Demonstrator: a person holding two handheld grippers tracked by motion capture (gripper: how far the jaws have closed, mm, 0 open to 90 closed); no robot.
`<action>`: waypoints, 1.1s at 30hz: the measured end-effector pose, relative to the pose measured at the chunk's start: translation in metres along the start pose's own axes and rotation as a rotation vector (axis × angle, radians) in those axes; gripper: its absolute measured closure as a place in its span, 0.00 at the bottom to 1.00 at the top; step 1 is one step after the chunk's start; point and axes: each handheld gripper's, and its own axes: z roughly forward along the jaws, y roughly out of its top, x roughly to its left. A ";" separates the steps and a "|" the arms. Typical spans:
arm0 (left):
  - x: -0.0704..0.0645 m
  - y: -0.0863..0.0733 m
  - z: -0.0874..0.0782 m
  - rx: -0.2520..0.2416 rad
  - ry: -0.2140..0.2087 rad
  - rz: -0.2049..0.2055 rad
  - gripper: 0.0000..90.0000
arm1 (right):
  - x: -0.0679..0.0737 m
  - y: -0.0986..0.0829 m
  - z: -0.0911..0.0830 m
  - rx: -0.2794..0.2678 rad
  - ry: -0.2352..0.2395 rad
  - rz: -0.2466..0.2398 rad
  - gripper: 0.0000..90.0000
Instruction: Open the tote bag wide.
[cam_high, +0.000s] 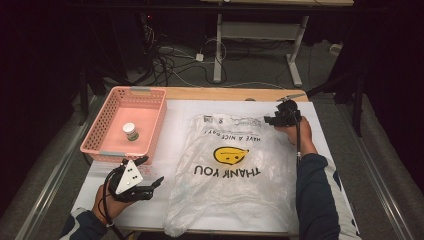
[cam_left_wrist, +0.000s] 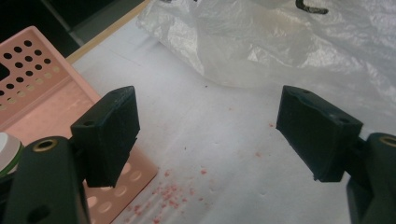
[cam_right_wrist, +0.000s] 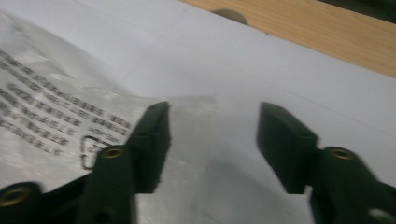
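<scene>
The plastic bag lies flat on the white table cover, and it is see-through, so its edges are hard to pick out against the white. Its near end hangs off the table edge and is cut off from sight. The words on it read upside down from the person's side. Its long way runs from the person toward the far side of the table, and the end with small print points away. The right gripper is at that far end, by the bag's far right corner. In the right gripper view the picture is blurry; the jaws stand apart with nothing pinched, one jaw over the bag's corner and the other over bare cover. The left gripper is low, just left of the bag, with its jaws wide apart and holding nothing. Just past it sits a pink basket with a small jar inside. Tiny pink crumbs lie under the left gripper.
</scene>
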 end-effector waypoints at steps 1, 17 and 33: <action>0.000 -0.001 0.001 0.007 -0.001 0.006 0.23 | 0.005 0.001 0.008 0.028 0.015 -0.014 0.68; 0.002 -0.001 -0.005 0.003 0.027 0.010 0.25 | -0.011 -0.004 0.004 -0.026 -0.275 0.179 1.00; 0.004 0.001 -0.015 -0.026 0.051 0.014 0.25 | -0.038 -0.064 -0.066 -0.049 -0.179 0.301 0.96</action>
